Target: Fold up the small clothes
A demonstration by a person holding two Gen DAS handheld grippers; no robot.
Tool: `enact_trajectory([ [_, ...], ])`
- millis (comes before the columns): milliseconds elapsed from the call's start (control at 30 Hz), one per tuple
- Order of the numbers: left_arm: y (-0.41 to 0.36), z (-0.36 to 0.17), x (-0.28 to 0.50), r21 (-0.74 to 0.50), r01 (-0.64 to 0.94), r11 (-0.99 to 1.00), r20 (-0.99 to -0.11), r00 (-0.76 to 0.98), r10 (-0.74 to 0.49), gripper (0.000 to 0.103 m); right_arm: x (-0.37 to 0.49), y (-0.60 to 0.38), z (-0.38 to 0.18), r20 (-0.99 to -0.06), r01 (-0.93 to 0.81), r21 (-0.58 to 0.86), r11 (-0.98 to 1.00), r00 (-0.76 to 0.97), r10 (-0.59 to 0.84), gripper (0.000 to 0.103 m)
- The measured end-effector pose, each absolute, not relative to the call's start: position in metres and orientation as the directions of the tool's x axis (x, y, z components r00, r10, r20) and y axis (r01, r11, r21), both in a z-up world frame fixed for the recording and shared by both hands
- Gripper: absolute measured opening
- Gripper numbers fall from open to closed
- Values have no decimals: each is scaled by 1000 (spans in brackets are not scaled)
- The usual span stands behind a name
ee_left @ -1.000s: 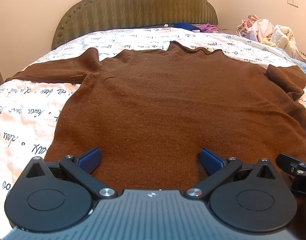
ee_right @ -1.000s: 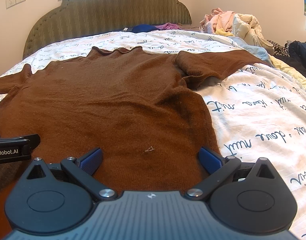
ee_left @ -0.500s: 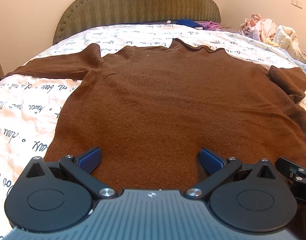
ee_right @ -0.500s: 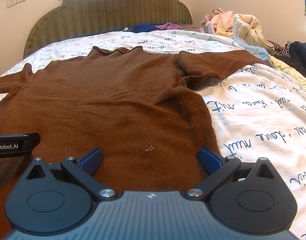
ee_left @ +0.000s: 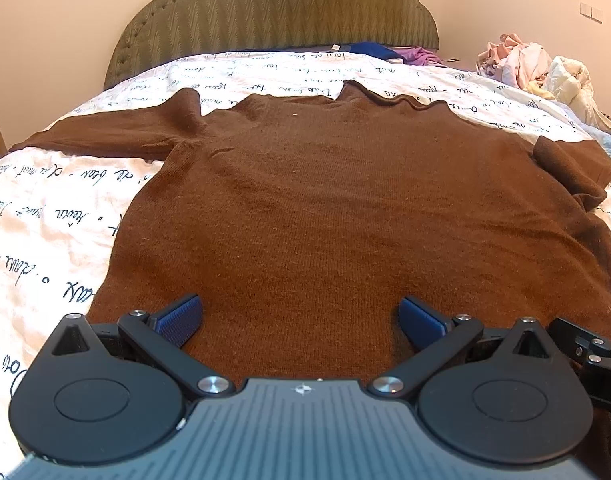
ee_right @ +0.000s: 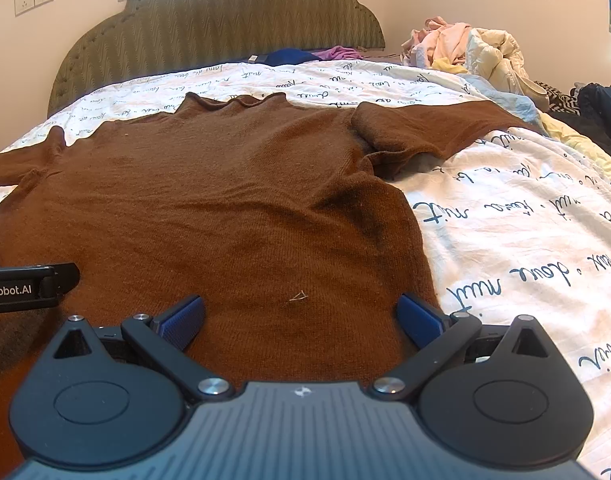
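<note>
1. Brown knitted sweater (ee_left: 345,208) lies spread flat, front or back up, on a white bedspread printed with dark cursive writing (ee_left: 45,216), its rolled collar (ee_left: 389,98) towards the headboard and its hem nearest both cameras.
2. One sleeve (ee_left: 105,136) stretches straight out to the left edge of the bed; the other sleeve (ee_right: 433,128) reaches out to the right, with a crease of cloth bunched at its armpit.
3. The left gripper (ee_left: 301,318) hangs low over the hem on the sweater's left half, its blue-padded fingers (ee_left: 179,318) spread wide apart with nothing between them.
4. The right gripper (ee_right: 301,316) sits beside it over the right half of the hem, likewise spread wide and holding nothing; its right finger (ee_right: 419,318) lies close to the sweater's side edge.
5. Whether any pad touches the knit cannot be told.
6. A small pale thread (ee_right: 298,297) lies on the knit just ahead of the right gripper.
7. An olive-green scalloped padded headboard (ee_right: 217,20) stands at the far end of the bed.
8. A heap of pale pink and cream clothes (ee_right: 465,48) sits at the bed's far right corner, and blue and purple garments (ee_right: 305,55) lie against the headboard.
</note>
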State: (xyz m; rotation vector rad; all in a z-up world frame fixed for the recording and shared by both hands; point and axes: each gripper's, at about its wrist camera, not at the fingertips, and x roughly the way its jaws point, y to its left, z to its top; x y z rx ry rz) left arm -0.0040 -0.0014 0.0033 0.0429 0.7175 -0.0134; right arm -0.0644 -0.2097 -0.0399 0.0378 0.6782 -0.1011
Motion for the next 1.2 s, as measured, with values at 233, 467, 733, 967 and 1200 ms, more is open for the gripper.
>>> enact_trajectory([
  [233, -1, 3, -5, 32, 25, 999, -656, 755, 2, 103, -64, -212, -38, -633, 94, 17, 995, 772, -62, 103],
  [467, -1, 3, -5, 31, 25, 999, -656, 755, 2, 103, -56, -226, -4, -592, 13, -45, 999, 805, -37, 103],
  [733, -1, 3, -5, 30, 23, 999, -655, 756, 2, 103, -2, -412, 53, -327, 64, 457, 887, 940, 101, 103],
  [967, -2, 4, -2, 24, 16, 1000, -651, 759, 4, 103, 72, -589, 7, -335, 279, 809, 517, 942, 16, 103],
  [1200, -2, 4, -1, 22, 14, 1000, -649, 761, 3, 103, 140, -633, -39, -433, 387, 790, 475, 901, -14, 103],
])
